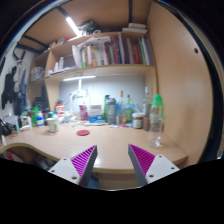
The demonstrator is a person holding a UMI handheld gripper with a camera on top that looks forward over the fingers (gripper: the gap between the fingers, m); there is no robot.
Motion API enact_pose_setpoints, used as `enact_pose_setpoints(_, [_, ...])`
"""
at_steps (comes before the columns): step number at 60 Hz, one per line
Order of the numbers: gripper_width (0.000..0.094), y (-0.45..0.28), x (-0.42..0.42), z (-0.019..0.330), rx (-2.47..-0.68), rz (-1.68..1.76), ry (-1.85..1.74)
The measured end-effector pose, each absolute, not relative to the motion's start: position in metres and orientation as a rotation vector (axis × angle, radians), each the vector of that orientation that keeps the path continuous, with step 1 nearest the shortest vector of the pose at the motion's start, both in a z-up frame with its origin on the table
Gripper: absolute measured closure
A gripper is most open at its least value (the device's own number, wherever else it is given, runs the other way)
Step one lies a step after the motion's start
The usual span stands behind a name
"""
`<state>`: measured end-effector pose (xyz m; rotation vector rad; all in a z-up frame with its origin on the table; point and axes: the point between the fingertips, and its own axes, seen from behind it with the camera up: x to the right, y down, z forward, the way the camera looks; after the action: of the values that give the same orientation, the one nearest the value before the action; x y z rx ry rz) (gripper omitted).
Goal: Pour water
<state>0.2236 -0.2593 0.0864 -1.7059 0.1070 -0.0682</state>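
My gripper [113, 160] is open and empty, its two magenta pads [84, 158] wide apart above the near edge of a light wooden desk [105, 140]. A clear plastic bottle with a green cap [156, 118] stands on the desk beyond the right finger. A small cup [52, 124] stands far to the left, beyond the left finger. Nothing lies between the fingers.
Several bottles and jars [115, 110] line the back of the desk against the wall. A small red lid [83, 131] lies on the desk in the middle. A shelf of books [100, 50] hangs above. A wooden cabinet side [185, 90] stands at the right.
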Motion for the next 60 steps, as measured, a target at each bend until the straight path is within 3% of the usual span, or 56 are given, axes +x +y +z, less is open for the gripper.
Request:
enact_pose_setpoints(15, [0.0233,-0.198,0.373,0.09,-1.652,-0.24,0.249])
enact_pose_setpoints(42, [0.0244,-0.094,0.459,0.088,-1.676,-0.298,0.287])
enact_pose_setpoints(45, [0.0435,-0.085,0.455,0.085,-1.689,-0.279,0.269])
enact_pose_setpoints(60, [0.0593,-0.078,0.456,0.088,-1.649,-0.295,0.304])
